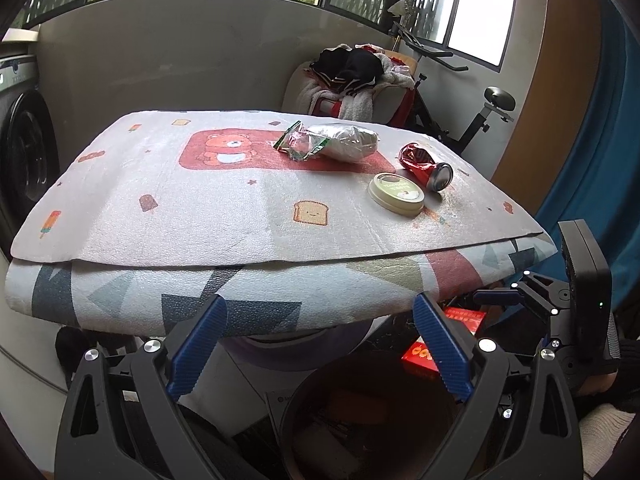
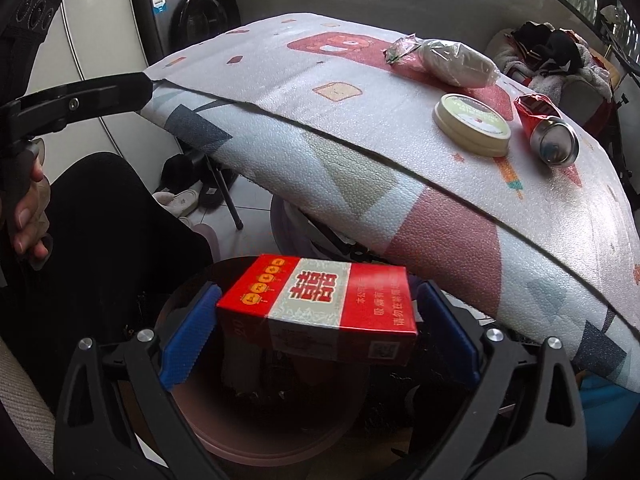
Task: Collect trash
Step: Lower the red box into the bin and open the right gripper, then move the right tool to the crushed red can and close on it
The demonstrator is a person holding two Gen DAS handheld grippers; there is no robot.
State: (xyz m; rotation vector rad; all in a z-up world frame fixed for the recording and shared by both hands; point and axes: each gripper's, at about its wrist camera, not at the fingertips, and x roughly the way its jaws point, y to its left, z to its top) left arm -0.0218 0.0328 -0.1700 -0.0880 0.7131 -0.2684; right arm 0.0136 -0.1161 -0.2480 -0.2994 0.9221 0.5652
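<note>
Holding a red cigarette pack [image 2: 316, 312] in my right tongs [image 2: 320, 332], low centre of the right wrist view, over a dark round bin [image 2: 272, 420].

It looks light, stiff card that would dent if squeezed hard; I judge the grip across its short ends sound, though the far pad is partly hidden behind the pack, so I cannot confirm full contact. My left tongs [image 1: 320, 344] gape empty at the bottom of the left wrist view, below the bench [image 1: 160, 200] edge. Upper right on the bench lie a crushed red can [image 1: 426, 164], light and slippery, best taken across its dented waist; a round tin [image 1: 396, 194], flat and awkward; a crinkly wrapper [image 1: 300, 142] touching a soft clear bag [image 1: 348, 142]. The bin's contents are too dark to read.
</note>
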